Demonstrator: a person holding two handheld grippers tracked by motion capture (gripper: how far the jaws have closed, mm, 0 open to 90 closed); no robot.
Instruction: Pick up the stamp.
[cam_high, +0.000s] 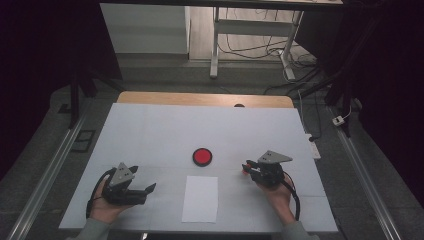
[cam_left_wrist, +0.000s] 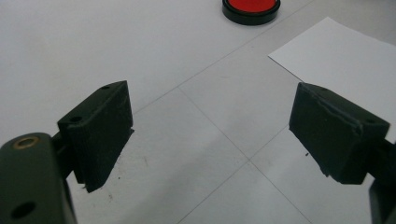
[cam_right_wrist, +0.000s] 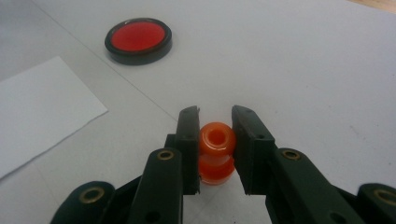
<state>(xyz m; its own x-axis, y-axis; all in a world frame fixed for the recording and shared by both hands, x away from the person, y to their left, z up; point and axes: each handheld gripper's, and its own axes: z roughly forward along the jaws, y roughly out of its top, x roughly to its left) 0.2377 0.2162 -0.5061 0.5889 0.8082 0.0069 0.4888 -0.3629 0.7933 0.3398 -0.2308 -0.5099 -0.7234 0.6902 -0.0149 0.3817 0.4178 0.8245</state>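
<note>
While my left gripper (cam_left_wrist: 210, 135) is gaping wide and empty, my right gripper (cam_right_wrist: 215, 140) is clamping an orange spool (cam_right_wrist: 216, 156).

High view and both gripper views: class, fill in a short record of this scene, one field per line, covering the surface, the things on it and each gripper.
Surface: white table
Centre item: red disc with black rim, lying flat
Near item: white paper sheet, flat, in front of the disc, apart from it
Left gripper: jaws wide apart, nothing between them
Right gripper: jaws closed on a small orange spool-shaped piece
</note>
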